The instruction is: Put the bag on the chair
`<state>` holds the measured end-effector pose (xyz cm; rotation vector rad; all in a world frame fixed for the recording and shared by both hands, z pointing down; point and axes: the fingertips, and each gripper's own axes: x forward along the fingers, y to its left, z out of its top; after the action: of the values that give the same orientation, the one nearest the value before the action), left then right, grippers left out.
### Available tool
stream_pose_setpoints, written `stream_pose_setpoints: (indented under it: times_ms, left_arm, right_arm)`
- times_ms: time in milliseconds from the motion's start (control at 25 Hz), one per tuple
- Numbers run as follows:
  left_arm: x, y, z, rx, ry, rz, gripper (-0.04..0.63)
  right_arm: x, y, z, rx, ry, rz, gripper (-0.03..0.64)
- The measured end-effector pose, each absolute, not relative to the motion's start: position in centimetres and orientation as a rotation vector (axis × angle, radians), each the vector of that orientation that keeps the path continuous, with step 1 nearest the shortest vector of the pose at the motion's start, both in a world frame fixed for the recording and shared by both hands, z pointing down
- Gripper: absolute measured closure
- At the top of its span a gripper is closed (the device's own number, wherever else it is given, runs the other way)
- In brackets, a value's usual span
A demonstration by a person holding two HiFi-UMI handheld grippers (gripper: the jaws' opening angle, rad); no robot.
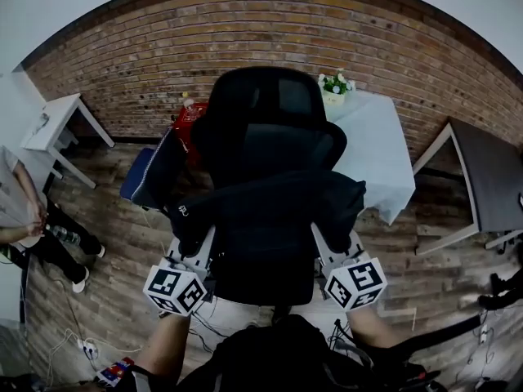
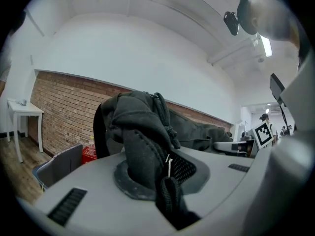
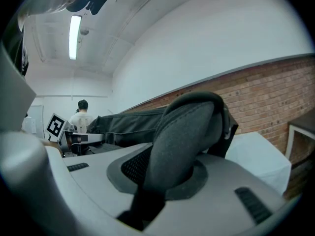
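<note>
Fabric fills both sets of jaws: the left gripper pinches a bunched dark fold at one end of the bag, and the right gripper is closed on a padded grey strap at the other end. Between them the bag stretches crosswise, its long axis running left to right, with neither hand nearer than the other. It lies over the seat of the black chair, just in front of the backrest; whether it already touches the cushion cannot be told. The coming move looks like a straight lowering, both ends together.
</note>
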<state>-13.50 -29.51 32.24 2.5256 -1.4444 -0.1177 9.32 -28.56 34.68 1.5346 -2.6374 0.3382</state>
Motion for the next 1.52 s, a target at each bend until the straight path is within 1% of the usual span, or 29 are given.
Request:
stream_pose_setpoints:
  times_ms: [160, 400, 720, 1120, 1520]
  left_arm:
    - [-12.5, -30.8, 33.3, 2.541, -1.404, -0.066, 0.526]
    - [-12.0, -33.4, 35.9, 2.438, -1.485, -0.005, 0.529]
    - [-12.2, -36.5, 40.7, 2.411, -1.391, 0.057, 0.529]
    - [-13.3, -40.5, 47.1, 2.407, -1.255, 0.165, 0.529]
    - [-15.0, -42.0, 55.0, 2.347, -1.210, 0.256, 0.529]
  right_arm:
    - [10.3, -30.2, 35.8, 1.504, -2.655, 0.362, 0.532]
    - [10.8, -32.5, 38.5, 1.507, -2.609, 0.430, 0.532]
    - [10.5, -34.2, 42.9, 1.574, -2.491, 0.479, 0.531]
    - [9.1, -36.2, 49.3, 1.657, -2.354, 0.556, 0.529]
    - [7.1, -37.2, 57.1, 1.654, -2.240, 0.654, 0.528]
